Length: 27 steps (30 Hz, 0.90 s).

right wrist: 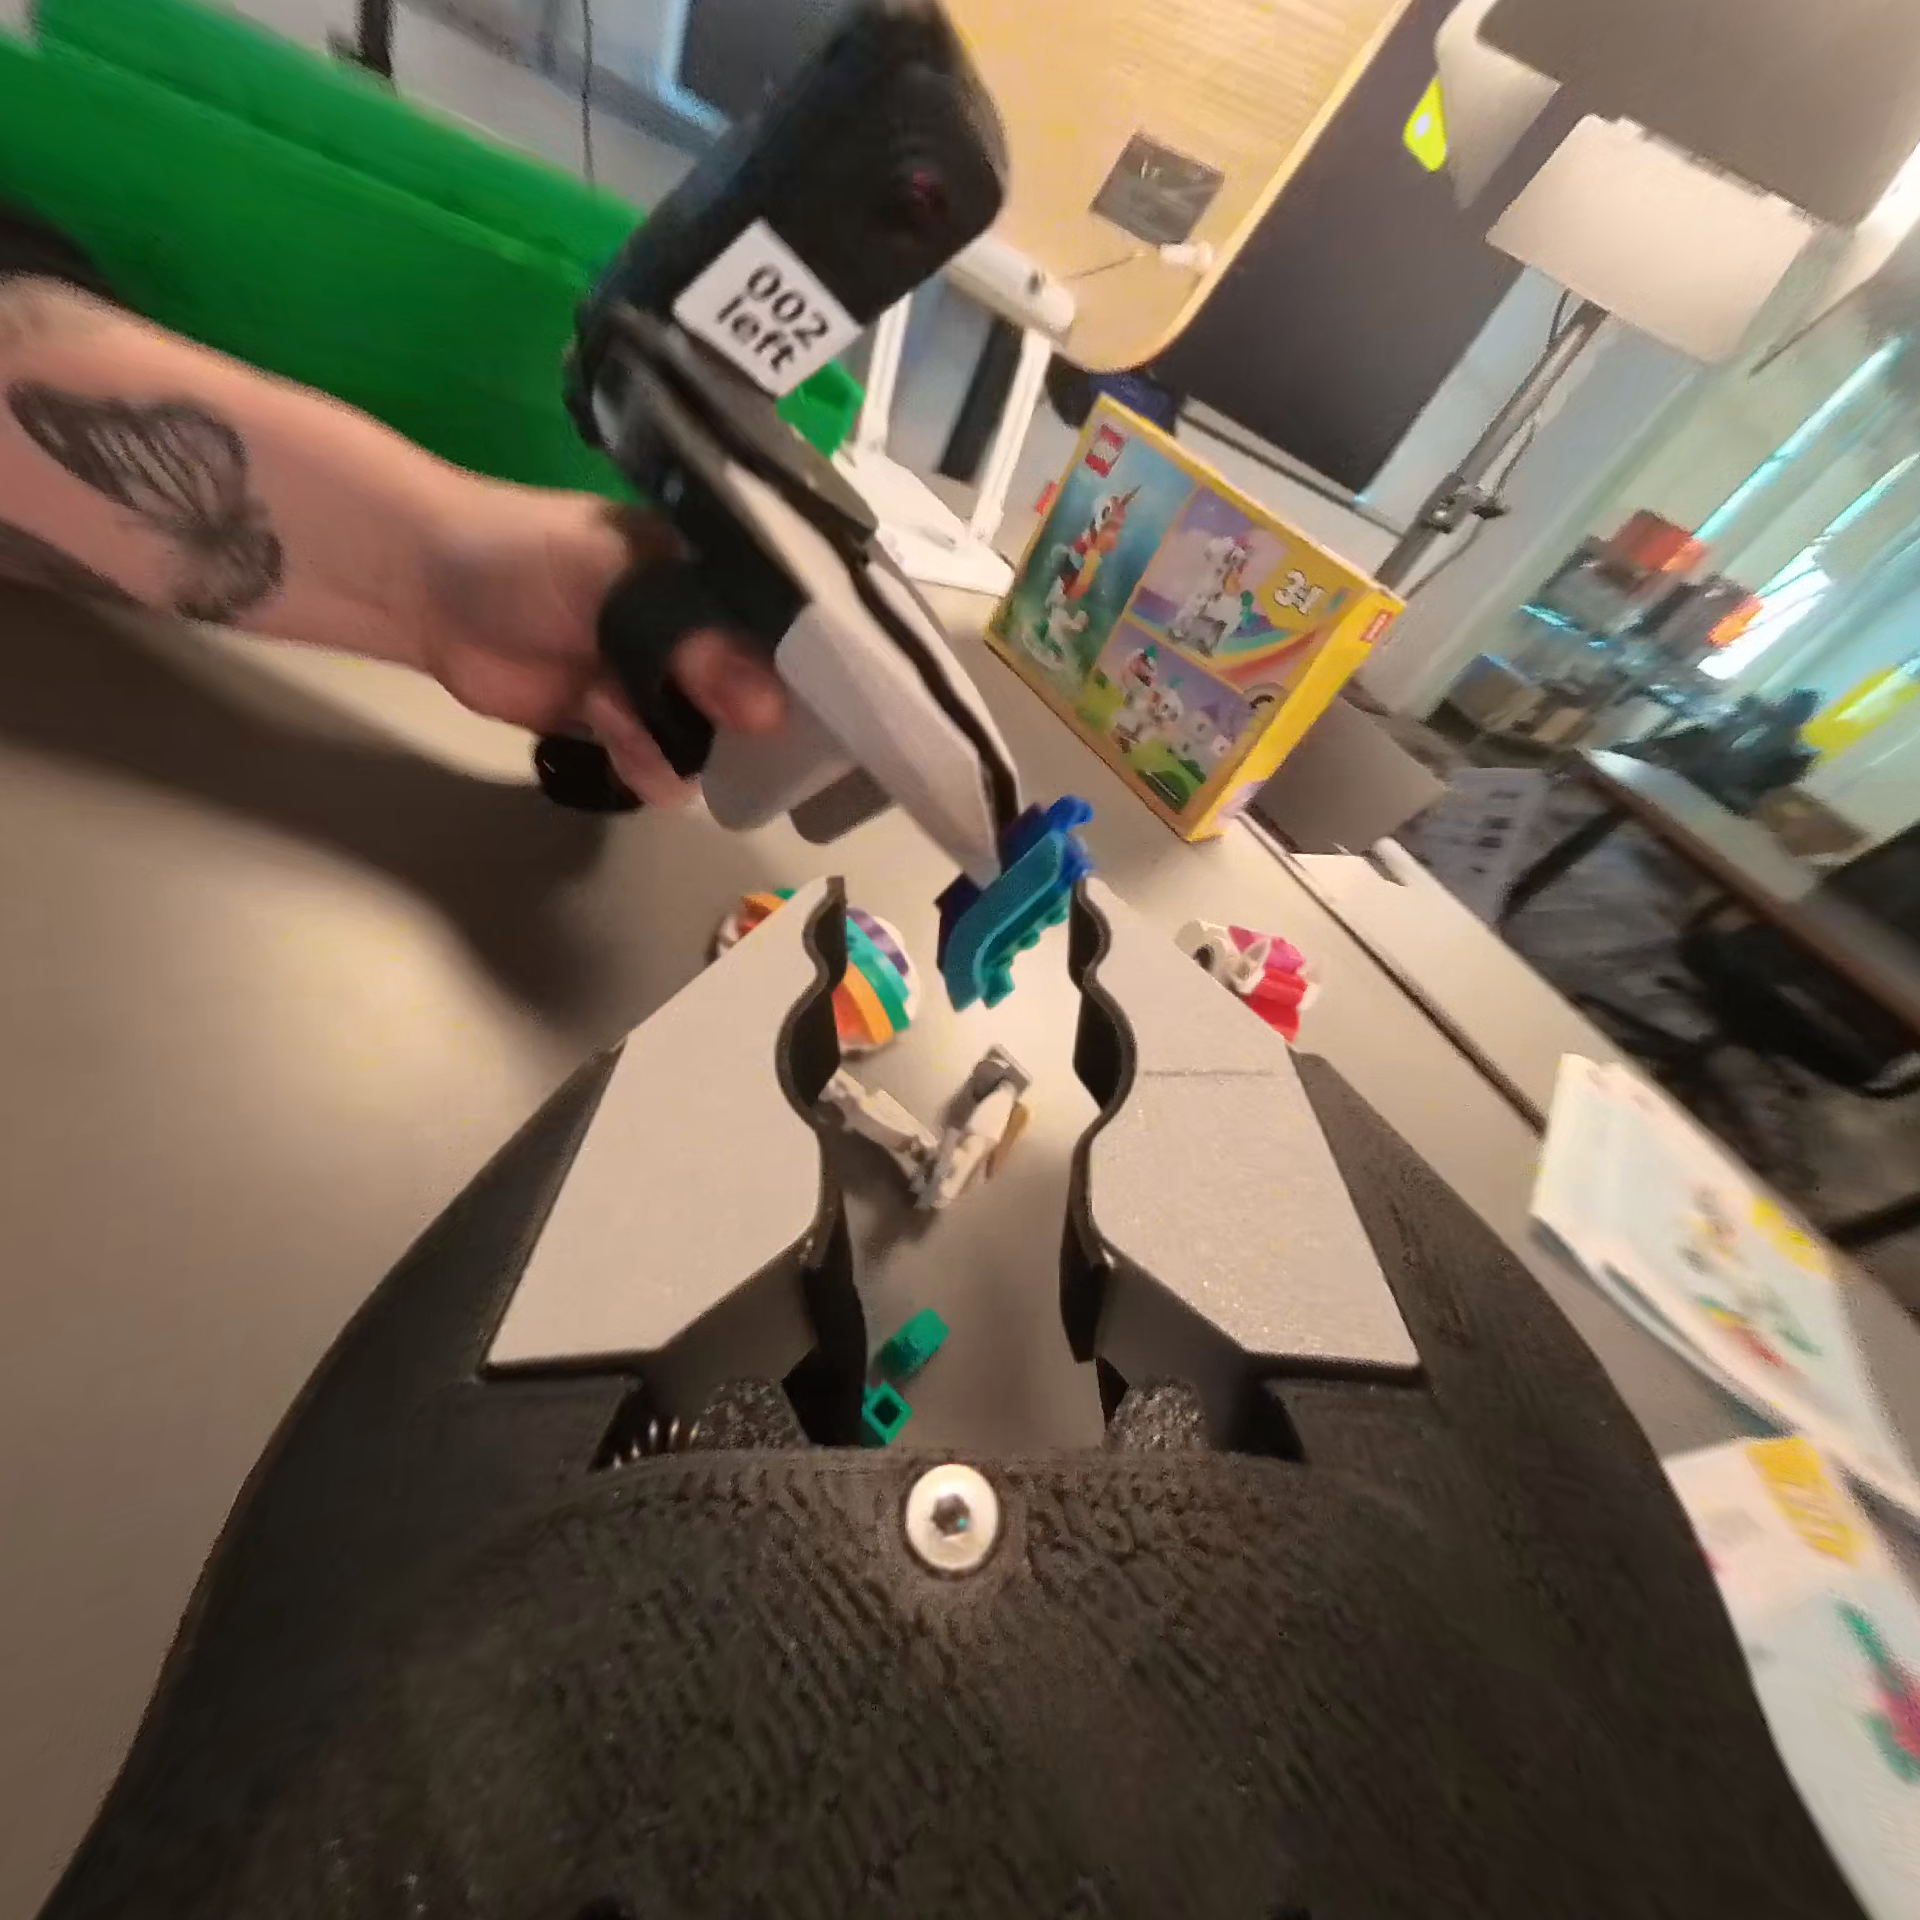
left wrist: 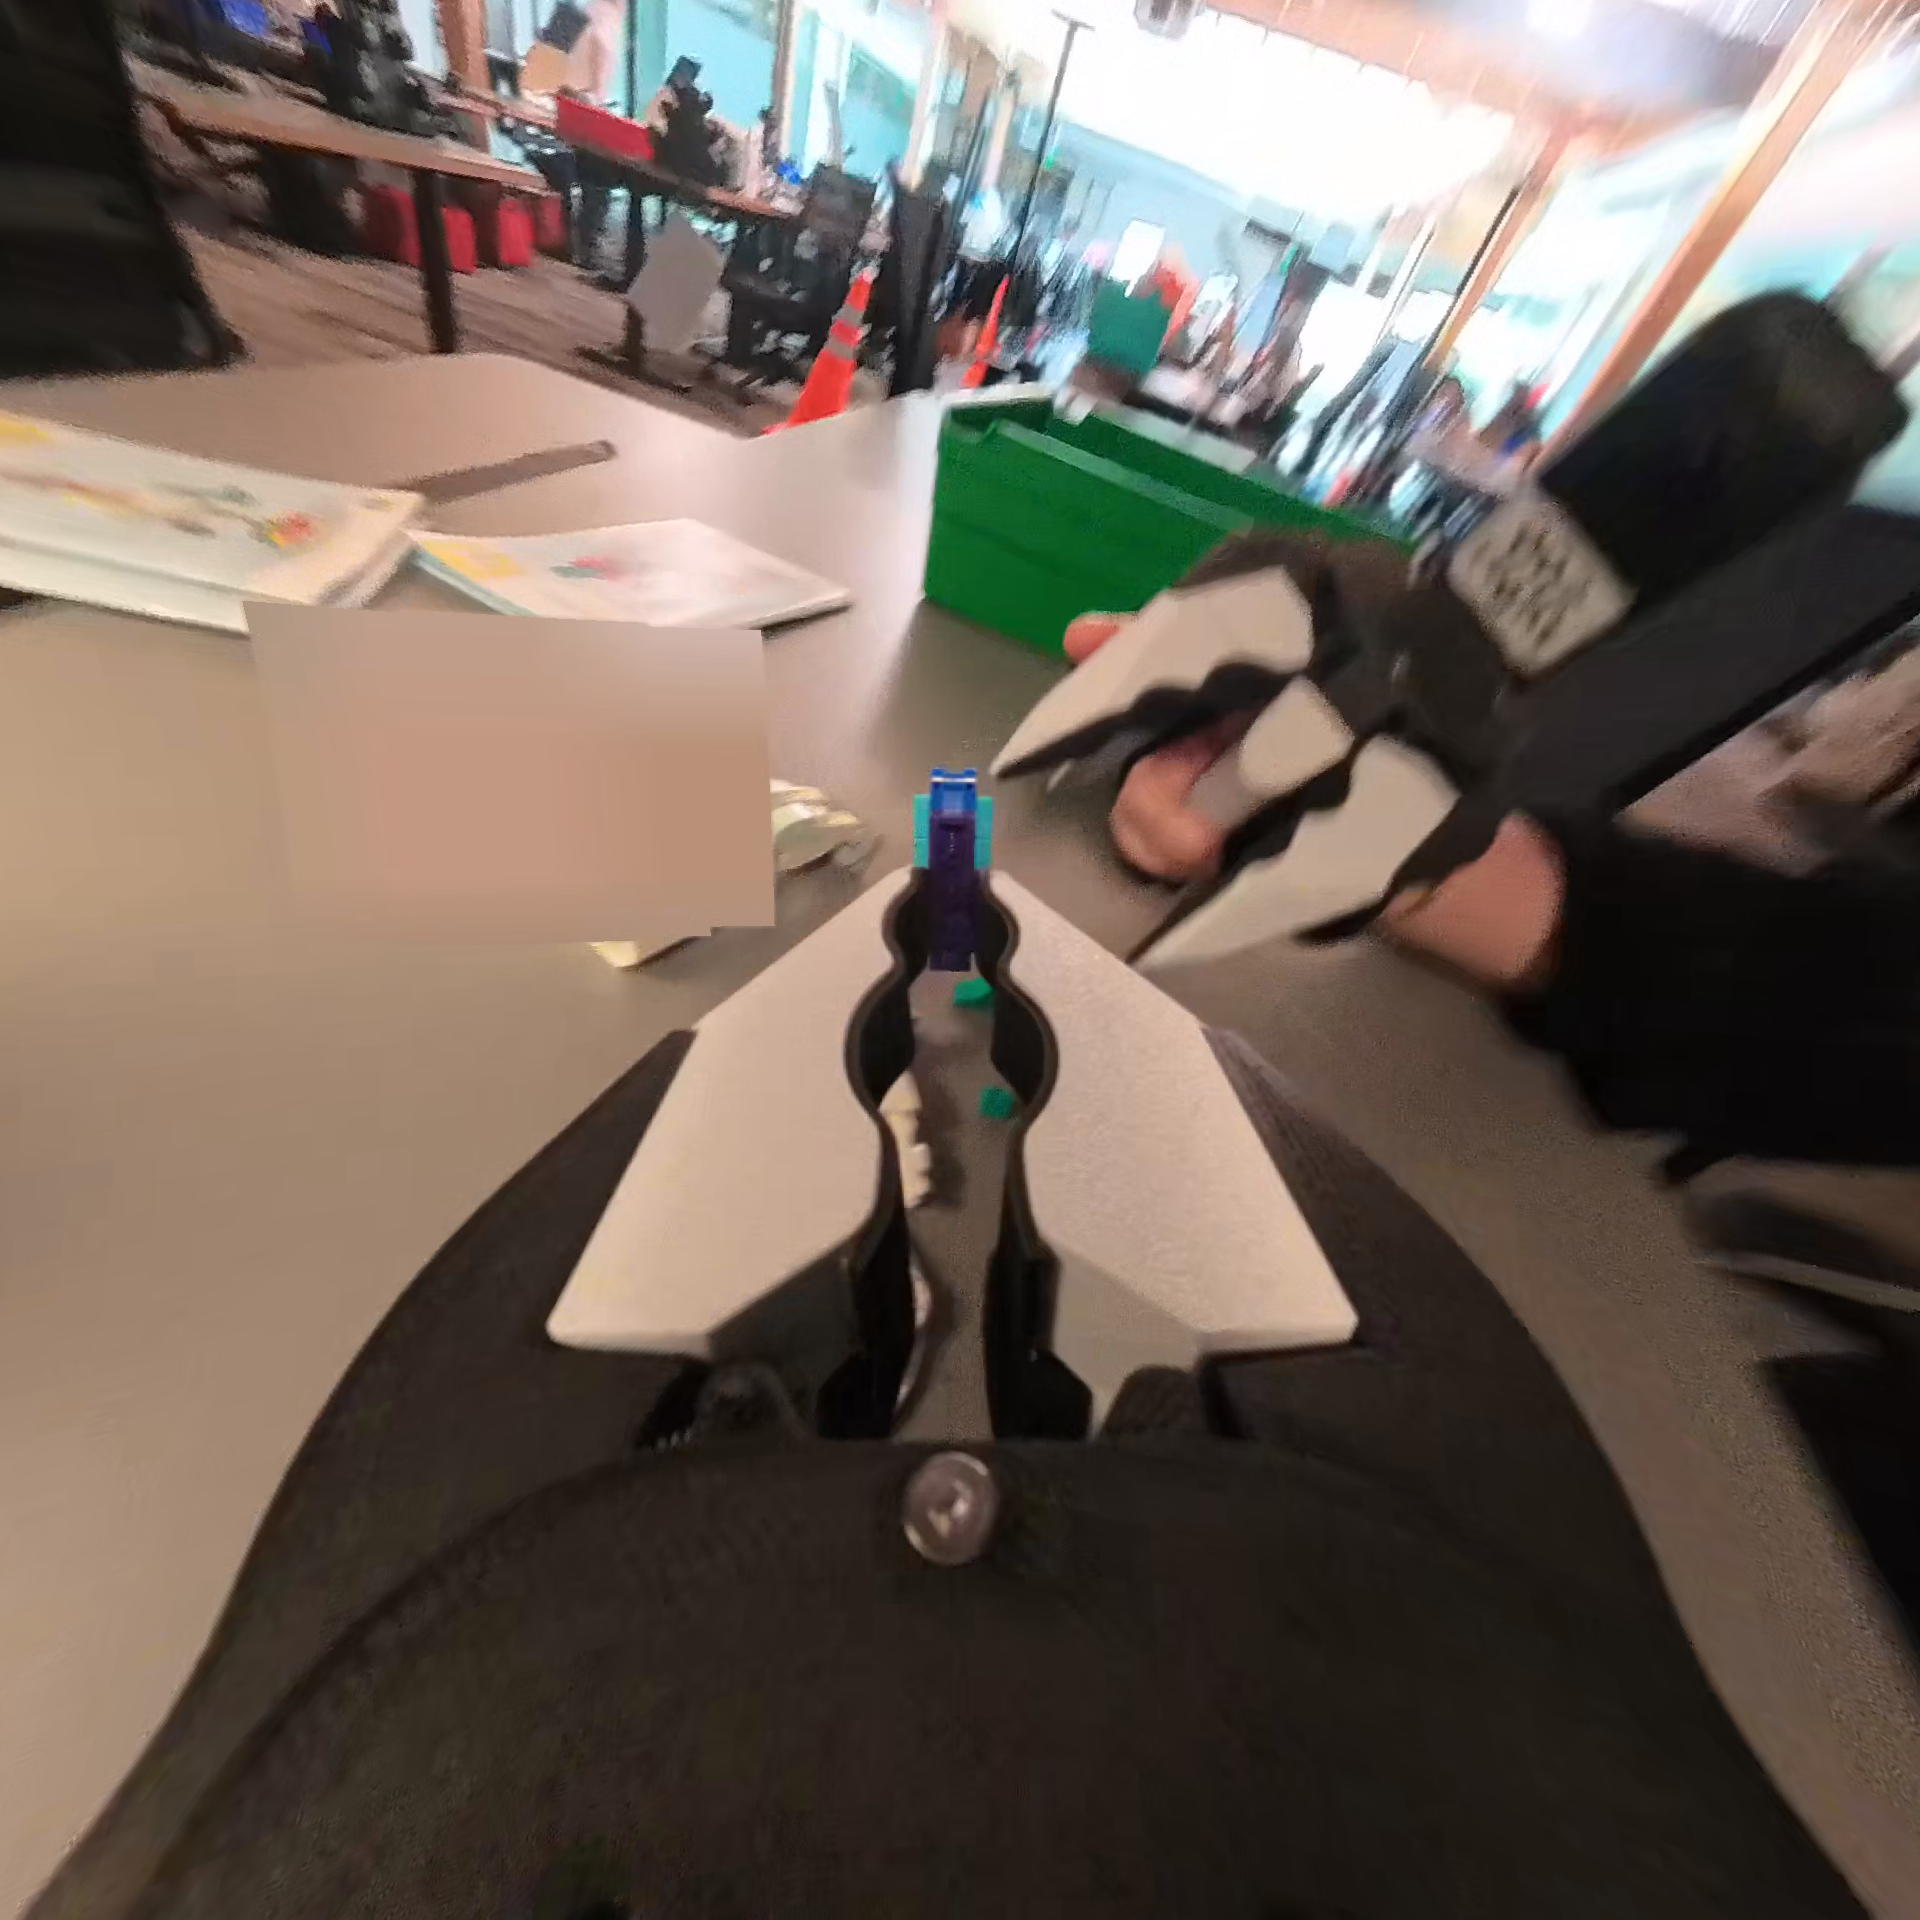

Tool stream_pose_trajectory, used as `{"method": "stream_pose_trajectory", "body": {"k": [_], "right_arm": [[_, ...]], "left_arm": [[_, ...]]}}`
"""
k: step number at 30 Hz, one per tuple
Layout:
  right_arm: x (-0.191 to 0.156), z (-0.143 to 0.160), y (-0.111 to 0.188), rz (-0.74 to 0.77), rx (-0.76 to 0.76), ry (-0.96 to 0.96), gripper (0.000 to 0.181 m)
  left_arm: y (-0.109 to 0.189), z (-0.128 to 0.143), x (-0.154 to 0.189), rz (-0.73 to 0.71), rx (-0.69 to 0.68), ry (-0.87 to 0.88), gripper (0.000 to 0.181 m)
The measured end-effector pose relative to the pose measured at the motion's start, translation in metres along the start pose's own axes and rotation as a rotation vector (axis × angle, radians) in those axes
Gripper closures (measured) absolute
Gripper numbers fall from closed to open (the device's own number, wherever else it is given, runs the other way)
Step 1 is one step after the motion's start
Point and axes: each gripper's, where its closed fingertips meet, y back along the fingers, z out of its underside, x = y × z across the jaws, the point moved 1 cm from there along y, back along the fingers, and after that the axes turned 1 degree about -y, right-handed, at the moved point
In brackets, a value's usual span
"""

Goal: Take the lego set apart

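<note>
While two green bricks (right wrist: 899, 1377) lie loose, left hand-held gripper (left wrist: 951, 883) grips one blue piece (left wrist: 954, 831).

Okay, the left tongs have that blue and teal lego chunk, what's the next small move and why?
Probably ease the open right tongs forward and close them on the free end of the blue and teal lego chunk. The left tongs already clamp it above the table, and the right ones hold nothing, just short of it.

Blue, teal and purple stacked brick piece (right wrist: 1013, 899) stood clamped in the left gripper (right wrist: 992, 831) above the grey table (right wrist: 260, 987), open right gripper (right wrist: 956, 914) just before it, yellow cardboard set box (right wrist: 1195, 613) behind, rainbow-coloured brick cluster (right wrist: 873, 982) left, pink and white brick piece (right wrist: 1257, 966) right, pale brick assembly (right wrist: 935, 1127) and seemingly two small green bricks (right wrist: 909, 1345) nearer.
</note>
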Motion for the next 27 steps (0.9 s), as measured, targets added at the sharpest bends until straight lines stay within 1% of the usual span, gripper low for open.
{"method": "stream_pose_trajectory", "body": {"k": [1,2,4,6,8,10,13,16,18,20,22,24,27], "right_arm": [[0.004,-0.001,0.003,-0.004,0.012,-0.037,0.142],[0.007,-0.001,0.005,-0.004,0.014,-0.052,0.144],[0.007,0.001,0.007,-0.019,0.001,-0.067,0.159],[0.005,0.002,0.004,-0.03,-0.01,-0.104,0.164],[0.004,0.007,0.0,-0.025,-0.04,-0.122,0.166],[0.004,0.01,0.0,-0.022,-0.053,-0.106,0.164],[0.003,0.009,0.002,-0.061,-0.027,-0.133,0.156],[-0.004,-0.001,0.008,-0.196,0.048,-0.278,0.153],[-0.007,-0.007,0.013,-0.272,0.096,-0.36,0.151],[-0.011,-0.011,0.016,-0.326,0.125,-0.402,0.158],[-0.015,-0.014,0.017,-0.366,0.141,-0.428,0.166],[-0.017,-0.018,0.018,-0.395,0.157,-0.467,0.167],[-0.025,-0.026,0.026,-0.517,0.179,-0.533,0.168]], "left_arm": [[0.0,0.003,-0.002,-0.051,-0.039,-0.099,0.174],[0.0,0.006,-0.003,-0.098,-0.075,-0.203,0.174],[-0.001,0.009,-0.002,-0.175,-0.127,-0.391,0.174],[-0.005,0.012,0.002,-0.225,-0.16,-0.535,0.174],[-0.01,0.015,0.005,-0.258,-0.179,-0.629,0.174],[-0.012,0.016,0.006,-0.263,-0.182,-0.655,0.174],[-0.014,0.018,0.016,-0.127,-0.149,-0.502,0.174],[-0.008,0.014,0.039,0.138,-0.062,-0.288,0.173],[-0.004,0.007,0.046,0.242,-0.011,-0.155,0.173],[-0.002,0.003,0.049,0.294,0.014,-0.095,0.174],[-0.001,0.002,0.051,0.316,0.027,-0.072,0.174],[0.0,0.0,0.054,0.347,0.045,-0.042,0.174],[0.003,-0.002,0.067,0.443,0.045,-0.01,0.174]]}}
